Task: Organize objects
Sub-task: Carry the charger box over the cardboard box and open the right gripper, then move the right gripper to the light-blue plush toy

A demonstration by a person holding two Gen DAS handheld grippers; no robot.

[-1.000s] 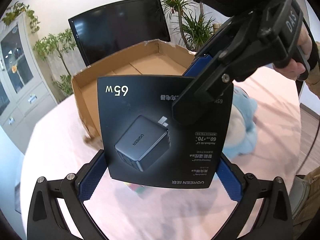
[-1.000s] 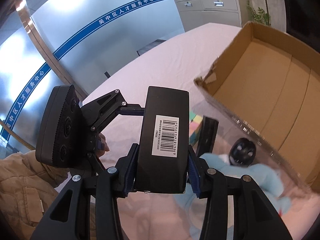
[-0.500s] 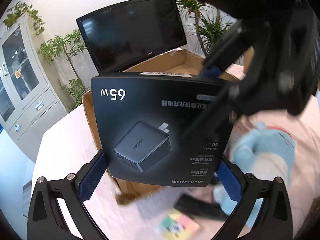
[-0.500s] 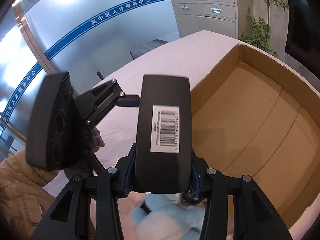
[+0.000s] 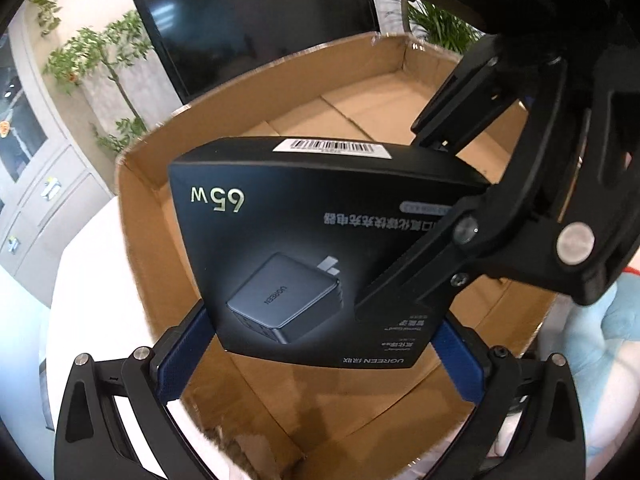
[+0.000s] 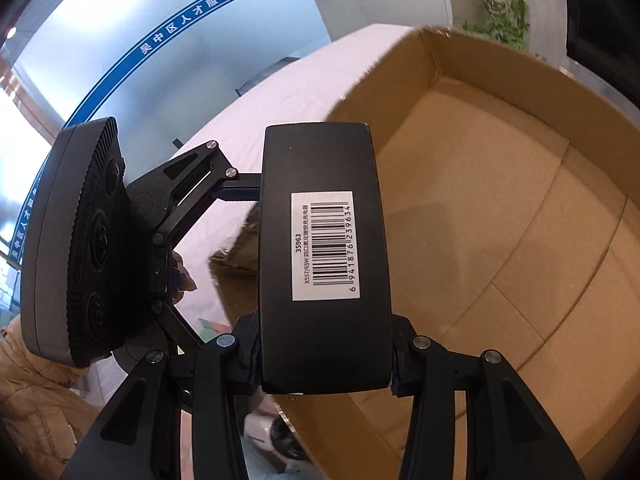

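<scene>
Left wrist: black charger box (image 5: 312, 248) over the cardboard box (image 5: 160, 248).
I see both the left gripper (image 5: 320, 344) and right gripper (image 6: 324, 364) clamped on it.

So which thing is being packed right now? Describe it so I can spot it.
Find the open cardboard box on the pale tablecloth. Above it, both grippers clamp a flat black charger box. It alone shows a gold "65W" and a white barcode sticker.

A black charger box (image 5: 304, 248), barcode label on its edge, hangs tilted over the open cardboard box (image 5: 156, 264).
</scene>
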